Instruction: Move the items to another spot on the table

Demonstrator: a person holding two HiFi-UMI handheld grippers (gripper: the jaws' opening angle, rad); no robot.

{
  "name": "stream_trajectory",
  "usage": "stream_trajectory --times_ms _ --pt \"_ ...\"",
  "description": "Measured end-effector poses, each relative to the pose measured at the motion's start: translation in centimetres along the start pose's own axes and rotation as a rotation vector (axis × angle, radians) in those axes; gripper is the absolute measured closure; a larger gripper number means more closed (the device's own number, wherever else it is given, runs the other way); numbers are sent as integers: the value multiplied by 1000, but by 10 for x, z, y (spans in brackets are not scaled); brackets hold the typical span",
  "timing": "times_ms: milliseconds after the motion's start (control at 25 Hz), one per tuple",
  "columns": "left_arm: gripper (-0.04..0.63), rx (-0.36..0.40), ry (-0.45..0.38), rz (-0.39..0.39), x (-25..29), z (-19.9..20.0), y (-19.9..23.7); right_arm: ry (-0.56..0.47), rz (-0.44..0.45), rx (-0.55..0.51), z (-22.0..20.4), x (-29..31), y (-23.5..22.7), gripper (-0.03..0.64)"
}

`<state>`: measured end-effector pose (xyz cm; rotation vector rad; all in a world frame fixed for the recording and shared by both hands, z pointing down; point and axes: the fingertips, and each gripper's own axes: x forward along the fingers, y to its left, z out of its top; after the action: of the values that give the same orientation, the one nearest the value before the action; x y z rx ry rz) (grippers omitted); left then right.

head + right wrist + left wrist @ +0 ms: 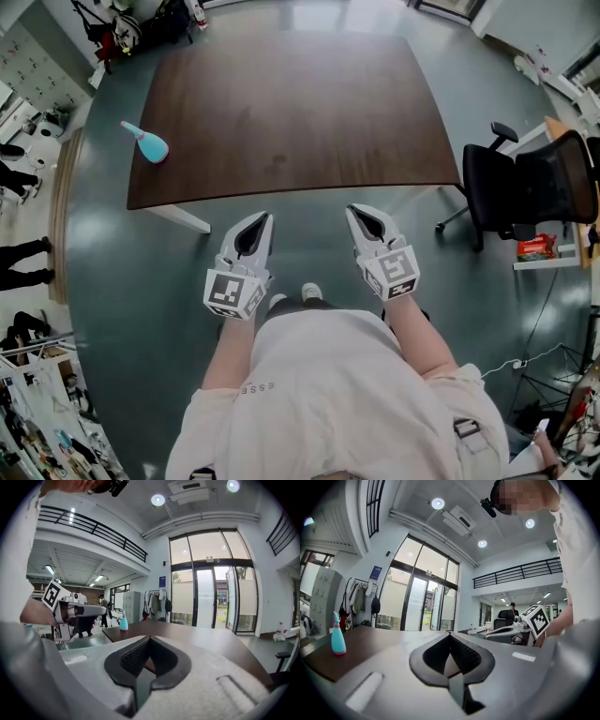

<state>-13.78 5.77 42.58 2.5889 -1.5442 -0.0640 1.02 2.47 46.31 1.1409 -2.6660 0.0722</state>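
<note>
Now the left tongs [263, 217] and right tongs [353, 210] are closed and hold nothing. A blue bottle [147, 142] stands on the table [300, 112], far from both.

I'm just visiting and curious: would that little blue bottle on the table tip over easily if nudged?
Probably: the blue bottle stands upright, tall with a narrow neck, so a high push may topple it. It looks like plastic, so it is likely light.

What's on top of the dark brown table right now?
One turquoise plastic spray bottle, upright near the left edge of the dark brown table. The head view shows the whole tabletop; nothing covers any of it.
</note>
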Motion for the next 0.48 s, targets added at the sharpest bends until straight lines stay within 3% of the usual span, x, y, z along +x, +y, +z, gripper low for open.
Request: stream_trajectory --times_ms 480 --pt "578 28 12 -24 -2 3 -6 -17 -3 19 -2 -5 5 626"
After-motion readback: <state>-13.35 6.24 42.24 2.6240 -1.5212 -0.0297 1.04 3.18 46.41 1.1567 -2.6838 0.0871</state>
